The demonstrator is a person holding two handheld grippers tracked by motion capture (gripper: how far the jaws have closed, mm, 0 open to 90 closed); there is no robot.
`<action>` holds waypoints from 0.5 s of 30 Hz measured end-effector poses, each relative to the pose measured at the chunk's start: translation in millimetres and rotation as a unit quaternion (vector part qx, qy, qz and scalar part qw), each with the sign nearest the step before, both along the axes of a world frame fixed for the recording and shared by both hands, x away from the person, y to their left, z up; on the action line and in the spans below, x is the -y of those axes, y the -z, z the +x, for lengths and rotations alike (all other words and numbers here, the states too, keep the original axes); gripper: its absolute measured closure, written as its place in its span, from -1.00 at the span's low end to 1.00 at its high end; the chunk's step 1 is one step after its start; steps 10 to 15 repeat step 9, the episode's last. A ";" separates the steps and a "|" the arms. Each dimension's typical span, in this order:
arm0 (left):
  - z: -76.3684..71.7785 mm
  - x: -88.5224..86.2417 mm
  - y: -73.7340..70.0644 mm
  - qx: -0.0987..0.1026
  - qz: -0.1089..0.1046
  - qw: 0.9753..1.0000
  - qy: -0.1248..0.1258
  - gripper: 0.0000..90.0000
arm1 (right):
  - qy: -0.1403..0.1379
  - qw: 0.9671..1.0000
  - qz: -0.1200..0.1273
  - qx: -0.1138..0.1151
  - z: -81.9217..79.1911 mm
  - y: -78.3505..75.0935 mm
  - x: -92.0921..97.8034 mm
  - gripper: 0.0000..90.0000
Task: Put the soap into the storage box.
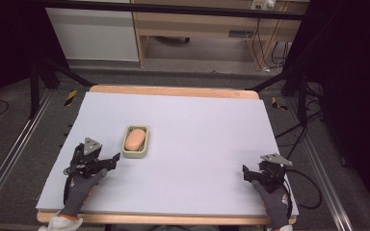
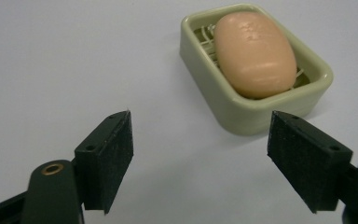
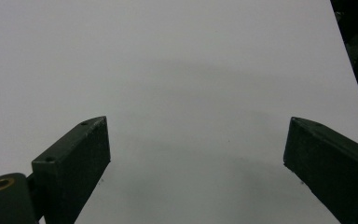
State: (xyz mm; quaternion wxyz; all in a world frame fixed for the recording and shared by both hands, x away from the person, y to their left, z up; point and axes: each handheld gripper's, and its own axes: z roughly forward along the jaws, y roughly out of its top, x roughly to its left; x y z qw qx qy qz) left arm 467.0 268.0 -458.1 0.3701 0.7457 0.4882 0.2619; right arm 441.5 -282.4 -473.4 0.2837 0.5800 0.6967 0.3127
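Observation:
A peach-pink bar of soap [image 1: 135, 140] [image 2: 254, 53] lies in a pale green soap dish [image 1: 146, 150] [image 2: 242, 116] left of the table's middle. My left gripper [image 1: 112, 161] [image 2: 200, 163] stands open just left of and nearer than the dish, jaws wide apart with nothing between them. The dish sits a little ahead and to the right in the left gripper view. My right gripper [image 1: 248, 175] [image 3: 196, 172] rests open near the front right of the white table cover [image 1: 197, 144], empty, facing bare cover [image 3: 177, 70].
The wooden table edge [image 1: 173, 90] shows at the back. Black frame legs [image 1: 289, 77] and cables [image 1: 313, 187] stand at the table's right. A metal rail [image 1: 9, 154] runs along the floor on the left. A desk stands beyond.

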 end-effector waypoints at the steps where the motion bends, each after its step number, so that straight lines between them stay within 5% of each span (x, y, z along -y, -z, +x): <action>1: -1.7 -3.8 1.3 -0.003 -0.001 1.000 -0.001 -0.52 | 0.000 1.000 0.002 -0.001 -0.2 0.0 0.4 -0.83; 5: -9.4 -17.3 7.0 -0.012 -0.017 1.000 -0.016 -0.51 | 0.006 1.000 0.004 -0.001 -0.7 0.1 3.9 -0.84; 15: -12.1 -23.0 8.5 -0.007 -0.016 1.000 -0.025 -0.52 | 0.009 1.000 0.005 -0.002 -1.1 0.1 5.4 -0.84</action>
